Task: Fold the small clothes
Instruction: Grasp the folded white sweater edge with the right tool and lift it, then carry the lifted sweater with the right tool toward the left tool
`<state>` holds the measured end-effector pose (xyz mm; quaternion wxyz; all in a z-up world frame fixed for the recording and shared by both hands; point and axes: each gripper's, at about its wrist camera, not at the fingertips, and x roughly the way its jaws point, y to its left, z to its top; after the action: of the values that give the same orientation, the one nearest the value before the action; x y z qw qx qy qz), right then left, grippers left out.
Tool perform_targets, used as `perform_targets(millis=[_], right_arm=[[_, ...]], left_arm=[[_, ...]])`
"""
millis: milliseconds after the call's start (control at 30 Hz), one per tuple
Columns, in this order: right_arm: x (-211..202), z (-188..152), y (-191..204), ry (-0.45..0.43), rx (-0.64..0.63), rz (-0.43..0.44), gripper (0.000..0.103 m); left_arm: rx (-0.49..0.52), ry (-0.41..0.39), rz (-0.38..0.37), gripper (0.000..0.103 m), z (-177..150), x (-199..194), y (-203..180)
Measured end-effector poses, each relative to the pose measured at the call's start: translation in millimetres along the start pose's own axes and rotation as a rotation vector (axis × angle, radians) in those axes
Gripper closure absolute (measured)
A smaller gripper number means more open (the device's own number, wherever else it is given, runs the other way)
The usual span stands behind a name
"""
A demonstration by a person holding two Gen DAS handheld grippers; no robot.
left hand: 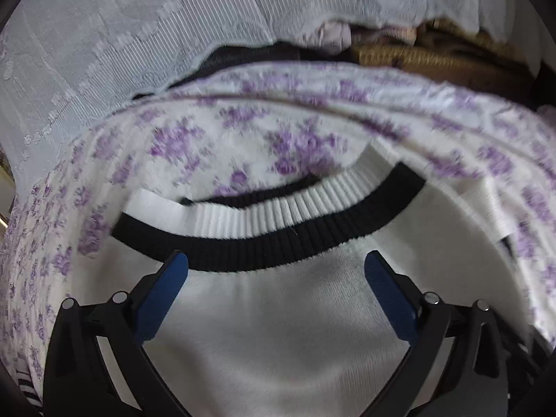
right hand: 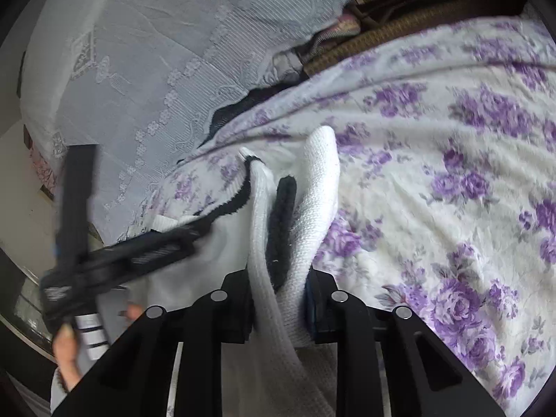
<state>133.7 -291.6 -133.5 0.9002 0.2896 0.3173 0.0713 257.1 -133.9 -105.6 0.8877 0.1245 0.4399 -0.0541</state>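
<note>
A small white knit sweater [left hand: 278,330] with a black-and-white ribbed collar [left hand: 271,222] lies on a purple-flowered bedspread [left hand: 194,139]. My left gripper [left hand: 276,264] is open just above the sweater's chest, its blue-padded fingers [left hand: 163,295] spread below the collar, holding nothing. My right gripper [right hand: 279,299] is shut on a bunched fold of the white sweater [right hand: 312,208], with its black trim [right hand: 283,222] caught in the fold, lifted off the bed. The left gripper [right hand: 114,253] also shows at the left of the right wrist view.
A pale lace-patterned cover [left hand: 121,34] lies beyond the bedspread. Brown woven items and folded clothes [left hand: 434,52] sit at the far edge. The flowered bedspread [right hand: 451,173] stretches to the right of the sweater. A hand [right hand: 66,354] holds the left gripper.
</note>
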Motion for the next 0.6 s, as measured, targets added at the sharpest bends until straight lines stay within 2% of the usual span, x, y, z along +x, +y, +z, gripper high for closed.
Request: perform_targets(millis=[100, 300, 600], right_arm=[[-5.7, 0.2, 18.0, -0.018, -0.052, 0.006, 0.08], [-16.6, -2.6, 61.7, -0.057, -0.158, -0.033, 0.08], [-17.6, -3.9, 127.6, -0.071, -0.287, -0.025, 0.08]], left_arm=[[-0.006, 0.015, -0.009, 0.004, -1.1, 9.2, 2.0], [-0.029, -0.037, -0.052, 0.005, 2.0, -2.4, 19.9], [-0.166, -0.086, -0.131, 0.005, 3.2, -16.5, 85.2]])
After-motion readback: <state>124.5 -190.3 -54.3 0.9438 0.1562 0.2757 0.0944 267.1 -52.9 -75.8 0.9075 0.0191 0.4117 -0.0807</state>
